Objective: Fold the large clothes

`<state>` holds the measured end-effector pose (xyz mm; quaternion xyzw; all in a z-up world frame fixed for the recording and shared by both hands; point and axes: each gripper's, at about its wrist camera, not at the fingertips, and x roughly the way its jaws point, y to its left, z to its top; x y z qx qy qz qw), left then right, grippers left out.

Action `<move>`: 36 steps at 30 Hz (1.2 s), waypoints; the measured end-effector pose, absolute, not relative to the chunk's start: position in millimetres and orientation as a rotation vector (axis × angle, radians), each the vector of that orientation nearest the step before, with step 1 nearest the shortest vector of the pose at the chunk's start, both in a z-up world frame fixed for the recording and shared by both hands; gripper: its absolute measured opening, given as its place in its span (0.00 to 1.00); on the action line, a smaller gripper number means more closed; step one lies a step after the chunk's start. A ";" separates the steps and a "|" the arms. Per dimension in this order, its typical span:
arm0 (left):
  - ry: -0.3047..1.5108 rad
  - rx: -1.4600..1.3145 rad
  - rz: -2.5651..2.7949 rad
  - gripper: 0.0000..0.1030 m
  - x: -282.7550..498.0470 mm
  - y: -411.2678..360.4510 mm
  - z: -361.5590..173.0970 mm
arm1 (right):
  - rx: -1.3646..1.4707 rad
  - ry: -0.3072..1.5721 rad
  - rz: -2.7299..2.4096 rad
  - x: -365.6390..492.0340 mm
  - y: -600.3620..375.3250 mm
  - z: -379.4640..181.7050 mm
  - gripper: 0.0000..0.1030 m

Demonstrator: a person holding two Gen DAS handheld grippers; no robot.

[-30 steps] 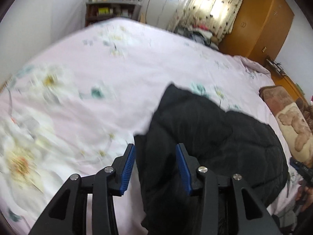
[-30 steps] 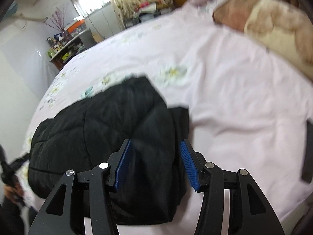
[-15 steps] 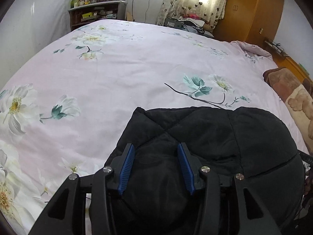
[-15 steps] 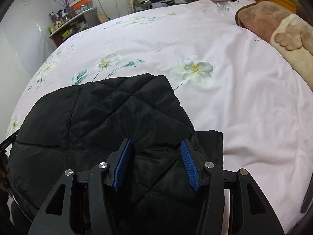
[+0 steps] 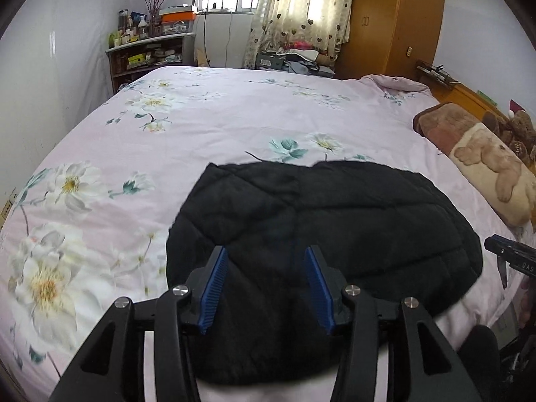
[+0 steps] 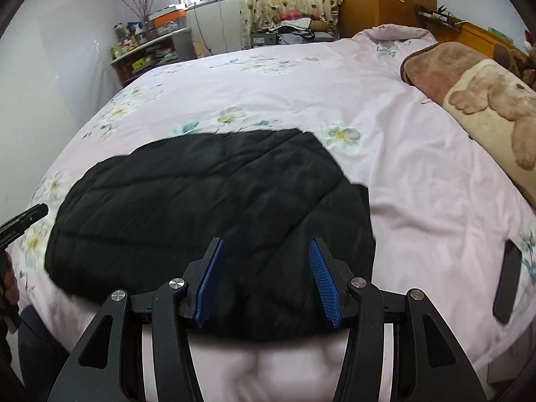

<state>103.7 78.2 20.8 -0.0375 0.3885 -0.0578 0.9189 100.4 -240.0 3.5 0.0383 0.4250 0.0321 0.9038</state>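
A black quilted jacket (image 5: 318, 217) lies folded in a wide, flat bundle on the pink floral bed sheet (image 5: 234, 117), near the bed's front edge. My left gripper (image 5: 264, 251) hovers over the jacket's near left part. Its jaws are opening, and the blue pads stand apart without pinching any cloth. In the right wrist view the same jacket (image 6: 201, 201) spreads to the left. My right gripper (image 6: 265, 242) is open above its near right edge and is not gripping it.
A brown blanket and a bear-print pillow (image 6: 485, 100) lie along the right side of the bed. A dark phone (image 6: 507, 281) rests on the sheet near the front right. Behind the bed stand a shelf (image 5: 150, 50) and a wooden wardrobe (image 5: 395, 20).
Both grippers have drawn back toward the bed's front edge and risen a little. The jacket, bunched between the fingers before, now lies flat. The left jaws stand slightly wider.
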 end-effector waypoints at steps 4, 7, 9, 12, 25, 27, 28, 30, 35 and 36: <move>0.822 -0.097 -0.104 0.51 69.8 66.2 21.5 | 0.074 0.873 0.075 69.6 -217.1 14.3 0.52; 0.833 -0.089 -0.124 0.52 47.5 56.1 22.0 | 0.054 0.864 0.098 48.1 -201.4 21.5 0.52; 0.838 -0.070 -0.129 0.53 34.3 51.2 22.7 | 0.029 0.859 0.103 35.6 -191.5 25.1 0.52; 0.845 -0.050 -0.139 0.58 16.8 46.6 24.0 | -0.002 0.856 0.110 18.1 -178.4 27.7 0.52; 0.886 -0.011 -0.124 0.62 -9.0 34.5 21.9 | -0.004 0.881 0.089 -15.1 -162.3 18.0 0.52; 0.888 -0.007 -0.126 0.62 -8.2 34.1 21.4 | -0.005 0.884 0.093 -14.3 -160.8 17.2 0.52; 0.888 -0.002 -0.121 0.62 -7.9 33.5 21.3 | -0.007 0.884 0.095 -15.0 -159.6 16.8 0.52; 0.885 0.005 -0.120 0.62 -7.2 32.5 21.7 | -0.013 0.878 0.097 -14.7 -158.4 17.6 0.52; 0.886 0.006 -0.123 0.62 -7.9 30.4 20.3 | -0.014 0.883 0.096 -15.3 -158.9 16.2 0.52; 0.889 0.005 -0.124 0.62 -7.6 30.6 20.2 | -0.012 0.885 0.094 -15.2 -159.9 15.8 0.52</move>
